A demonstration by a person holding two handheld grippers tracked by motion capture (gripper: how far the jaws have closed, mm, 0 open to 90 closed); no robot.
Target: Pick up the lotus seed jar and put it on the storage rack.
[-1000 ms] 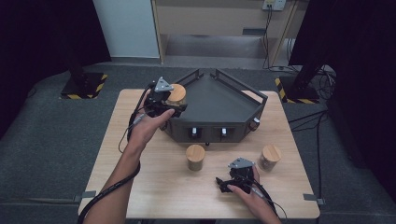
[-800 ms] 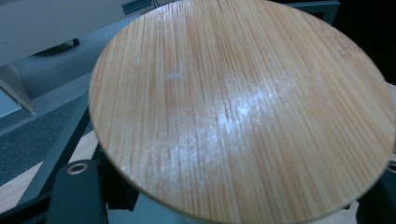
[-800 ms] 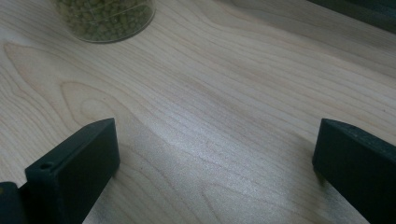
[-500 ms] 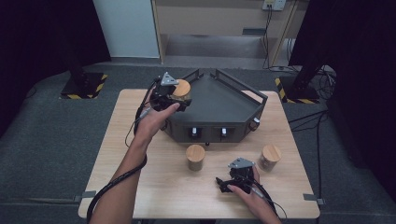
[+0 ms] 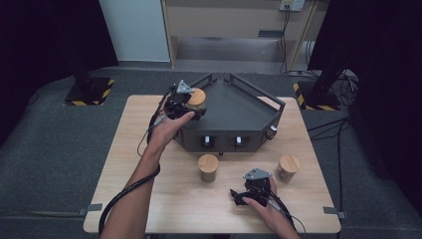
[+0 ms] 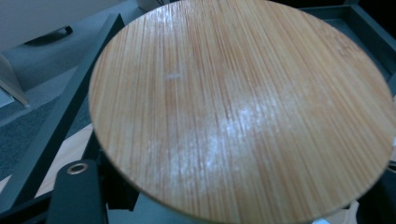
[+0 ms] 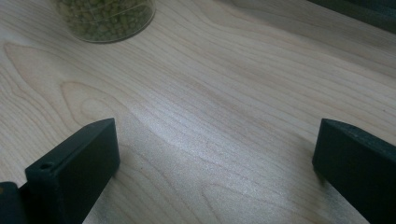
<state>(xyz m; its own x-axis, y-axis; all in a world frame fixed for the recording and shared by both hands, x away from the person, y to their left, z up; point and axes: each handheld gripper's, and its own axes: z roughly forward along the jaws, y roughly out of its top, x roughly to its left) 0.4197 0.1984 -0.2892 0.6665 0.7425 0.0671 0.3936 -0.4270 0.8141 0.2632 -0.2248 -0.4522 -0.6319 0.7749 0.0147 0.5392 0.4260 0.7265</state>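
Note:
My left gripper (image 5: 194, 108) is shut on a glass jar with a round bamboo lid (image 5: 197, 96) and holds it over the left rim of the dark angular tray (image 5: 239, 112). In the left gripper view the bamboo lid (image 6: 243, 107) looms close and hides the jaws' tips, with the tray rim (image 6: 56, 121) behind it. My right gripper (image 5: 241, 196) rests on the table near the front edge. It is open, with bare wood between its jaws (image 7: 215, 158).
Two more bamboo-lidded jars stand on the wooden table (image 5: 129, 149), one (image 5: 208, 167) in front of the tray and one (image 5: 288, 167) at the right. A jar of green beans (image 7: 105, 16) stands ahead of the right gripper. Cables trail from both grippers.
My left hand has carried the jar a little to the right and slightly down, farther over the tray's left rim. The right gripper has not moved.

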